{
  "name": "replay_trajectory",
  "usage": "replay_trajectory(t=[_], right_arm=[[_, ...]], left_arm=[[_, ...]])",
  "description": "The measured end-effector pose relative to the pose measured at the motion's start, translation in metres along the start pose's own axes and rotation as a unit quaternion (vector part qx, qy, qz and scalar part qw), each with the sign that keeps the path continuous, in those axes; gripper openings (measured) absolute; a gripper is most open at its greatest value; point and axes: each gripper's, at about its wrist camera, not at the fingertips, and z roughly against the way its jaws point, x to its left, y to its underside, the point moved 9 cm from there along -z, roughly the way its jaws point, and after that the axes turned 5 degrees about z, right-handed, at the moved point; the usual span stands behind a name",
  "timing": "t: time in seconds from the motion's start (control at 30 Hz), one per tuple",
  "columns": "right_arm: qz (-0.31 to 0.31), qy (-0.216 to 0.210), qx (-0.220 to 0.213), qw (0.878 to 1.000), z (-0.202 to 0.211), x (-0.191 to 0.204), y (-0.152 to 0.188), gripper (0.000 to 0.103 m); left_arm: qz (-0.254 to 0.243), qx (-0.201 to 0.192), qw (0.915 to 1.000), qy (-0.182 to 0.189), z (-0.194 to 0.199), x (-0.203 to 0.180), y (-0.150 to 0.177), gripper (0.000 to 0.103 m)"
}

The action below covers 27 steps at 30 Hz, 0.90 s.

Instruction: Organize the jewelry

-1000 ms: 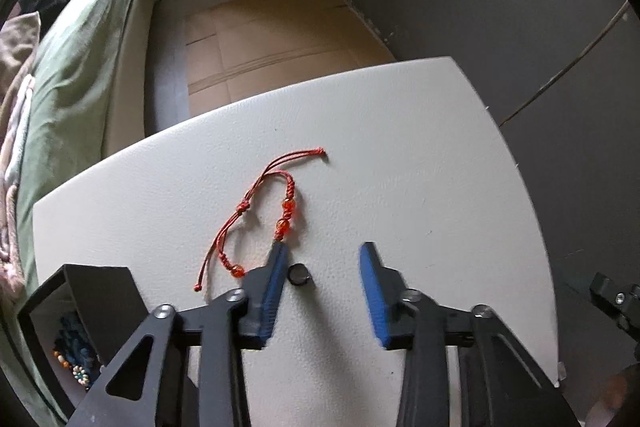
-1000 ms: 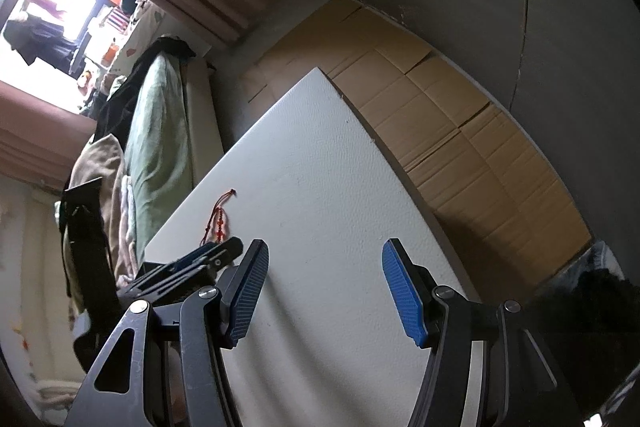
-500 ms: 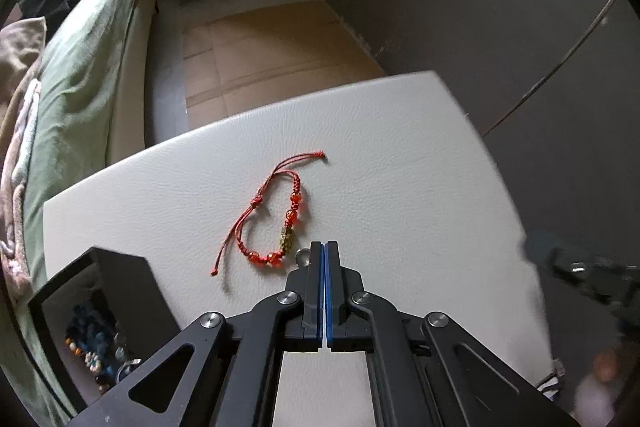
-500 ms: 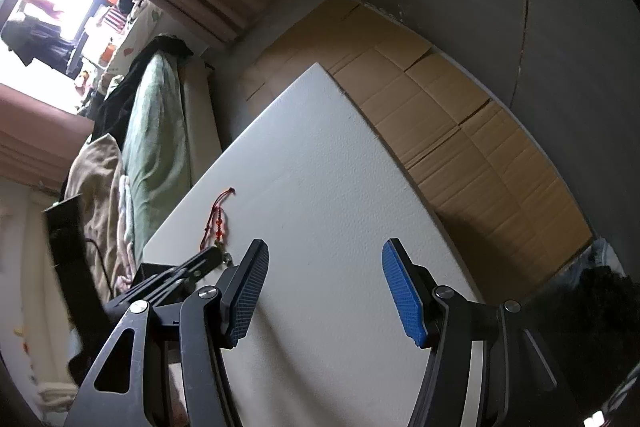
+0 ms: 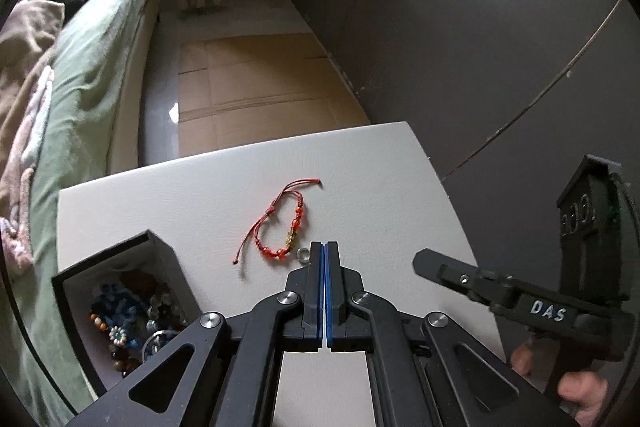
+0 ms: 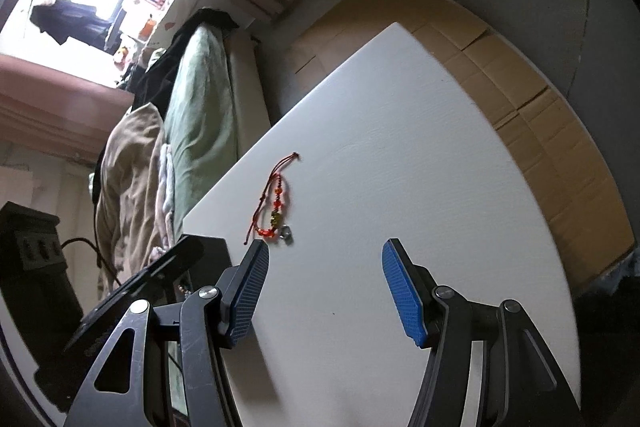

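1. Left wrist view: the left gripper has its two black fingers pressed together, the blue pads meeting in a thin line with nothing visibly held between them.
2. Just beside the left fingertip lies a small silvery ring, round and shiny, flat on the white table, whose surface looks matte and finely grained.
3. Just beyond the ring lies a red bracelet: a thin knotted cord in an open loop, strung with glossy red beads and one yellowish bead, its loose cord ends trailing.
4. At the lower left stands a black box, square and open-topped, with straight, thin walls. It holds a tangle of beaded jewelry in blue, brown and white.
5. At the right edge, the right gripper reaches in as a black bar, with fingers of the person's hand curled around its handle.
6. Right wrist view: the right gripper stands with its fingers well apart and nothing between them; the blue pads show a fine cross-hatched texture.
7. The bracelet lies beyond the left fingertip, with the ring at its near end.
8. Behind the table are flattened brown cardboard on the floor and a bed with a green cover.
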Motion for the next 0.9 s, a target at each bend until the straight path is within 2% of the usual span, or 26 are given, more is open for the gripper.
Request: replay_trajectory(t=[0.1, 0.27, 0.3, 0.4, 0.43, 0.67, 0.8, 0.9], right_arm=[[-0.003, 0.01, -0.002, 1.0, -0.003, -0.002, -0.002, 0.06], [-0.02, 0.015, -0.014, 1.0, 0.006, -0.013, -0.005, 0.06], [-0.021, 0.015, -0.017, 1.0, 0.008, -0.015, -0.006, 0.06], [-0.024, 0.017, -0.023, 0.999, 0.013, -0.019, -0.009, 0.06], [-0.026, 0.017, -0.023, 0.999, 0.014, -0.02, -0.01, 0.06], [-0.03, 0.009, -0.026, 0.999, 0.021, -0.023, -0.013, 0.06], [-0.031, 0.009, -0.03, 0.999, 0.026, -0.025, -0.014, 0.06], [-0.032, 0.007, -0.029, 0.999, 0.027, -0.026, -0.013, 0.06]], left_arm=[[0.003, 0.012, 0.9999, 0.002, -0.007, 0.0, -0.005, 0.0], [-0.016, 0.047, 0.9982, -0.033, -0.033, -0.001, -0.003, 0.003], [-0.017, 0.055, 0.9977, -0.037, -0.039, 0.001, -0.001, 0.007], [-0.016, 0.063, 0.9966, -0.051, -0.051, 0.005, 0.0, 0.031], [-0.012, 0.061, 0.9966, -0.053, -0.053, 0.007, -0.001, 0.033], [-0.013, 0.07, 0.9948, -0.073, -0.068, 0.01, -0.002, 0.033], [-0.027, 0.072, 0.9917, -0.104, -0.075, 0.012, 0.001, 0.033], [-0.032, 0.077, 0.9903, -0.112, -0.082, 0.016, 0.005, 0.029]])
